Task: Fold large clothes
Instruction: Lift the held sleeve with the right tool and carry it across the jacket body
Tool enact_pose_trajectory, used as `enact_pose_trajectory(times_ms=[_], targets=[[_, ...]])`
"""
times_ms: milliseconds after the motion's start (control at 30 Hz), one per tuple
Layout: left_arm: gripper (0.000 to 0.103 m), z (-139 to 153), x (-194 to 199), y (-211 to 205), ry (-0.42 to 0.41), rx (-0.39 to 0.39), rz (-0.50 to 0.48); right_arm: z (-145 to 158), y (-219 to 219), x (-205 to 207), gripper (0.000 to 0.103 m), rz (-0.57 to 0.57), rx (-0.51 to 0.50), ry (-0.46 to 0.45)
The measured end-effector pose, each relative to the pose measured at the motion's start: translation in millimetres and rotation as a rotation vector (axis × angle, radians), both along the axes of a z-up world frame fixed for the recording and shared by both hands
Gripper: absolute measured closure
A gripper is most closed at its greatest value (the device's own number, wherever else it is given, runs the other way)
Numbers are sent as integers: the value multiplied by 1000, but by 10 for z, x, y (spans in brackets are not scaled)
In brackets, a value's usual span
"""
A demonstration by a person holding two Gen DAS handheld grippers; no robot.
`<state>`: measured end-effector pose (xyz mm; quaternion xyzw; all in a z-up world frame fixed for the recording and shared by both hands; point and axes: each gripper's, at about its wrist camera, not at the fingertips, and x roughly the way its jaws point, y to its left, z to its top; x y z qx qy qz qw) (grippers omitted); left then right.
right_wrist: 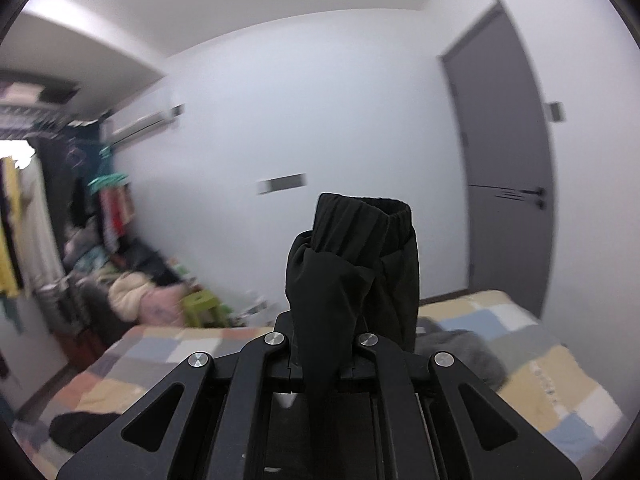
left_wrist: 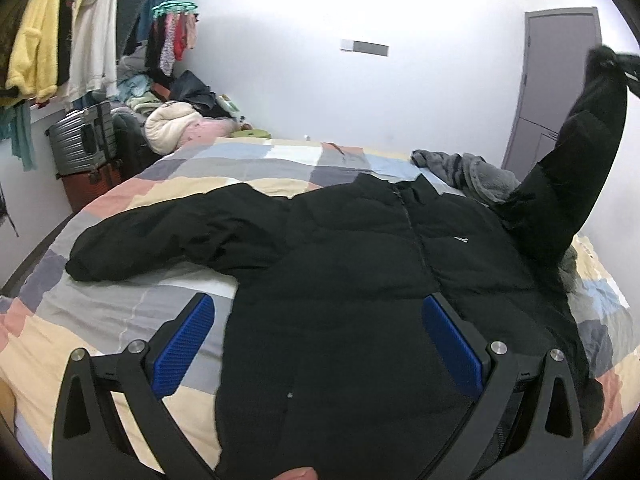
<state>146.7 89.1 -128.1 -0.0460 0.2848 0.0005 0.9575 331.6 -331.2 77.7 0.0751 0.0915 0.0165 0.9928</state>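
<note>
A large black puffer jacket (left_wrist: pixel 352 264) lies front up on the patchwork bedspread (left_wrist: pixel 120 320). Its left sleeve (left_wrist: pixel 168 236) lies spread out flat. Its right sleeve (left_wrist: pixel 576 160) is lifted high into the air. My left gripper (left_wrist: pixel 318 312) is open with blue pads, just above the jacket's lower body. My right gripper (right_wrist: pixel 324 340) is shut on the black sleeve cuff (right_wrist: pixel 360 252), which sticks up past the fingers; the right gripper also shows at the sleeve's top in the left wrist view (left_wrist: pixel 616 64).
A grey fleece garment (left_wrist: pixel 468 172) lies on the bed beyond the jacket. Suitcases (left_wrist: pixel 84 140) and piled clothes (left_wrist: pixel 176 120) stand at the left wall under a hanging rack. A grey door (right_wrist: pixel 508 152) is at the right.
</note>
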Motion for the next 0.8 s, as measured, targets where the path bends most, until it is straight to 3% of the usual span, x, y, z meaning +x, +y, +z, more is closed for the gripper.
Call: enact_pose_trajectory(times_ms=[367, 567, 800], targets=[[0, -77, 21, 204, 8, -64, 8, -551, 1998, 462, 96, 321, -125, 117], [0, -122, 32, 354, 10, -81, 20, -1101, 2916, 696, 94, 465, -199, 231], [0, -267, 132, 568, 38, -109, 66, -1962, 3550, 930, 93, 569, -286, 391]])
